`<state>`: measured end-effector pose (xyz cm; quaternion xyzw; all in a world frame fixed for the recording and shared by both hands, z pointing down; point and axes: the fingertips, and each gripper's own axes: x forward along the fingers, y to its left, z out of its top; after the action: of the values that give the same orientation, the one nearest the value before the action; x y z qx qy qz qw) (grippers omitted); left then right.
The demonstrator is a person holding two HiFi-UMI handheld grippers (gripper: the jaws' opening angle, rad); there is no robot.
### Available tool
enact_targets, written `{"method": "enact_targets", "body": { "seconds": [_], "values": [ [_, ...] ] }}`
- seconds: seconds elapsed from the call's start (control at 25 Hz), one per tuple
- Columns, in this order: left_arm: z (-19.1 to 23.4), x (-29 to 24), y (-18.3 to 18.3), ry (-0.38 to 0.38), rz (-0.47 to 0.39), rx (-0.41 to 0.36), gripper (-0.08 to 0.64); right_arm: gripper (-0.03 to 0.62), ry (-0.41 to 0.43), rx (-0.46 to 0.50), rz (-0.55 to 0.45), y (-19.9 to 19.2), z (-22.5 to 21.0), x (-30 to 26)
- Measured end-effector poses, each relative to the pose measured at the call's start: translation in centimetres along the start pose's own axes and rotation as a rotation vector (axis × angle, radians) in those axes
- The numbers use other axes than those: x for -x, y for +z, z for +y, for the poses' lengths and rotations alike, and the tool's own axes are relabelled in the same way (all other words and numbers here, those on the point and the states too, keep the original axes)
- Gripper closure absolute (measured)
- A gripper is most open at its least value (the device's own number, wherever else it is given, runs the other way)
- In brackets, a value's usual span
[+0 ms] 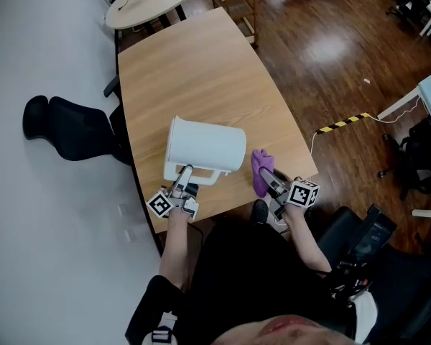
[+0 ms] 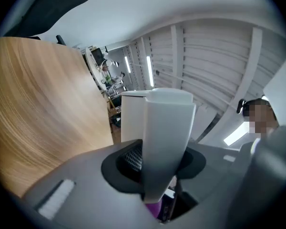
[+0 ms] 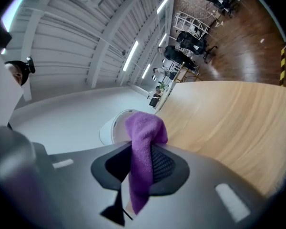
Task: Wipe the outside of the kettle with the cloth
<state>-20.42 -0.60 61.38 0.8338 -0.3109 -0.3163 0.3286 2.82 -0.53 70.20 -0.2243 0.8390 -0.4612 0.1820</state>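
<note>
Black clothing [image 1: 230, 264] covers the person. The left gripper [image 1: 184, 175] and right gripper [image 1: 267, 177] are grey with black ribbed pads [image 3: 162, 163], each bearing a black-and-white marker cube [image 1: 304, 192].

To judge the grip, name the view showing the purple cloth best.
The right gripper view: the cloth sits central, pinched in the right claw. The head view shows a small purple bunch beside the kettle; the left gripper view only a sliver under the kettle's handle.
</note>
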Motion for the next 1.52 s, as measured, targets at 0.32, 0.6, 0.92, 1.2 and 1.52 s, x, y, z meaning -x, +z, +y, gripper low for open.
{"method": "enact_targets", "body": {
  "seconds": [0.32, 0.6, 0.92, 1.2, 1.52],
  "values": [
    [-9.6, -3.0, 4.3, -0.268, -0.285, 0.103, 0.290, 0.515, 0.480, 0.056, -0.258, 15.0, 15.3, -0.9],
    [-12.0, -2.3, 5.2, -0.367, -0.324, 0.135, 0.288, 0.517, 0.616, 0.113, -0.160, 19.9, 27.6, -4.1],
    [-12.5, -2.2, 6.5, -0.423, -0.364, 0.173, 0.290, 0.518, 0.739, 0.546, -0.053, 13.3, 32.7, -2.5],
    [-13.7, -3.5, 7.4, -0.481, -0.382, 0.167, 0.288, 0.517, 0.640, 0.501, -0.180, 21.1, 33.7, -3.9],
    [-14.6, -3.3, 7.7, -0.538, -0.448, 0.213, 0.286, 0.515, 0.740, 0.434, -0.091, 13.4, 32.9, -1.8]
  ]
}}
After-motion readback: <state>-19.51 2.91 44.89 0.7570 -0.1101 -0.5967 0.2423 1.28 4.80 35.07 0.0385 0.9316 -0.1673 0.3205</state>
